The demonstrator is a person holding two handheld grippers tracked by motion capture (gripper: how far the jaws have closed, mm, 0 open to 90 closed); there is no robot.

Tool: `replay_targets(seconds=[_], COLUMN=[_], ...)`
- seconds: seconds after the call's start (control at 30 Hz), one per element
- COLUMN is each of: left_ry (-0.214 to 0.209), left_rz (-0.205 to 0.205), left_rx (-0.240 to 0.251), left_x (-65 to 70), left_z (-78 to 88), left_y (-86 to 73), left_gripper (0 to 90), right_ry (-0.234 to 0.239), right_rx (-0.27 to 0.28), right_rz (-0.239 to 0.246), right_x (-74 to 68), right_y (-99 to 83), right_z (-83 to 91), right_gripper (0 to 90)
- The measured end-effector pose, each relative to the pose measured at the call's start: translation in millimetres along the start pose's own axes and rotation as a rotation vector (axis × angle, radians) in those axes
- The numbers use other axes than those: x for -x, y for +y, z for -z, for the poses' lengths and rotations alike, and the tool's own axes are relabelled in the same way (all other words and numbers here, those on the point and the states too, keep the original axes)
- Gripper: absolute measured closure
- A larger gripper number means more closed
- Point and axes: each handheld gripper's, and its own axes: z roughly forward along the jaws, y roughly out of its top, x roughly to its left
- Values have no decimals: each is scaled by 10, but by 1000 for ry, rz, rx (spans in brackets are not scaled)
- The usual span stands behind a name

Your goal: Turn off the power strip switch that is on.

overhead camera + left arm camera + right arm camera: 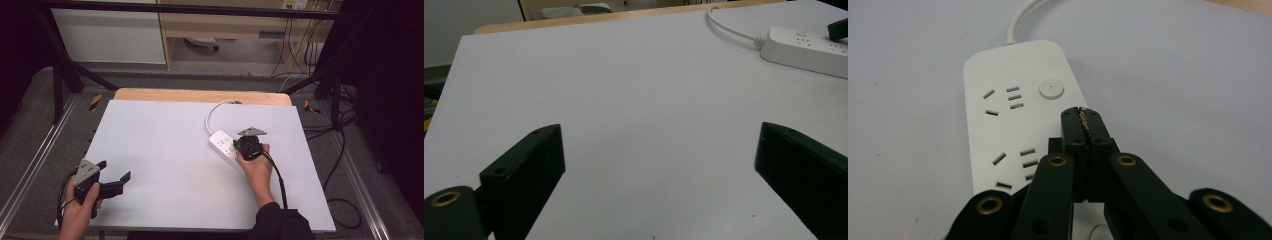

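Observation:
A white power strip (pixel 223 145) lies right of centre on the pale table sheet, its white cable (pixel 214 113) curving off toward the far edge. In the right gripper view the power strip (pixel 1008 115) shows several sockets and a round button (pixel 1051 90). My right gripper (pixel 1083 117) hovers over the strip just short of that button, jaws pressed together with nothing between them; from above the right gripper (pixel 245 145) sits over the strip's near half. My left gripper (pixel 116 171) rests at the near left corner, jaws wide apart and empty. In its own view the left gripper (pixel 659 165) faces bare sheet, the power strip (pixel 804 47) far off.
The pale sheet (pixel 165 150) covers a wooden table (pixel 200 95). Black frame bars (pixel 65 65) stand at the far corners, and loose cables (pixel 340 145) trail on the floor to the right.

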Motion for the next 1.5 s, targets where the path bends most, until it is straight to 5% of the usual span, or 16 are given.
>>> replay_targets(seconds=[1.2, 1.5], left_ry=[5, 5], left_rz=[2, 7], left_rx=[4, 5], left_x=[-24, -33], left_z=[4, 1], left_y=[0, -1], left_gripper=[58, 58], right_ry=[-1, 76], right_rx=[-26, 24], right_rz=[-1, -103], right_x=[-7, 68], right_y=[31, -11], right_z=[0, 66], right_gripper=[900, 900])
